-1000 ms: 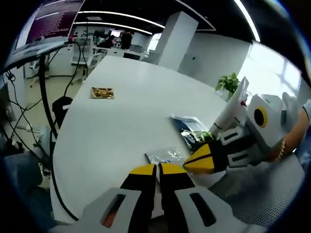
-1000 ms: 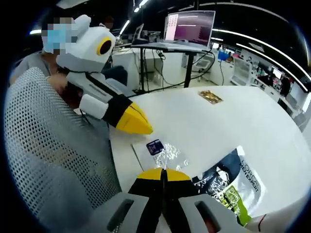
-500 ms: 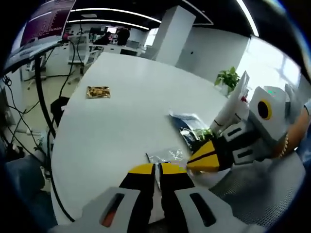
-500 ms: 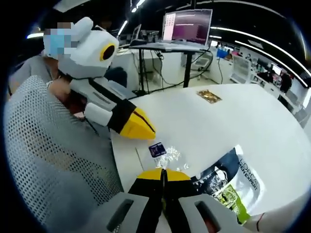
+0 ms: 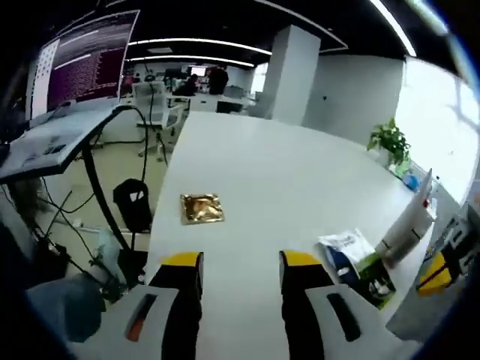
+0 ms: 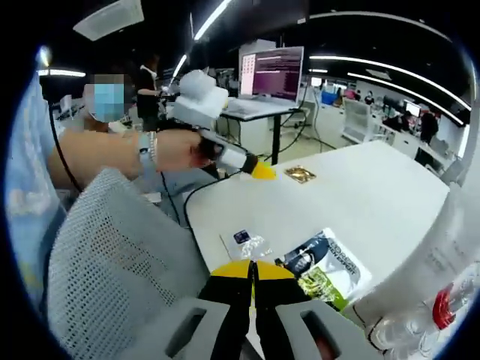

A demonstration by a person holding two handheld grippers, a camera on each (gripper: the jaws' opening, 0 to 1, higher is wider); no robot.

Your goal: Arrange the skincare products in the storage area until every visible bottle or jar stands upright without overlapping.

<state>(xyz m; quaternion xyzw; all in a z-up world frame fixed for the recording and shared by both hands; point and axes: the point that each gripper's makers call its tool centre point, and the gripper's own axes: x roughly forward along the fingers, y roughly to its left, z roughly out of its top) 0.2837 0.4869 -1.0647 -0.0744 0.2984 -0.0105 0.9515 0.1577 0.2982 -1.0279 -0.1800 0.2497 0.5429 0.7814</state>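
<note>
While the left gripper [image 5: 234, 262] hovers over the white table [image 5: 277, 172] with jaws spread apart, a gold sachet [image 5: 201, 208] lies ahead, a printed pouch [image 5: 352, 255] and white tube [image 5: 409, 221] rightward; the right gripper [image 6: 252, 268] has its jaws pressed together, empty.

1. A white desk [image 5: 285, 169] with a rounded end carries everything.
2. A gold foil sachet [image 5: 201, 208] lies flat on it, well apart from the rest.
3. A dark-and-green printed packet [image 6: 322, 264] lies near a small clear sachet [image 6: 250, 244].
4. A white tube [image 5: 406, 224] stands upright just beside the packet.
</note>
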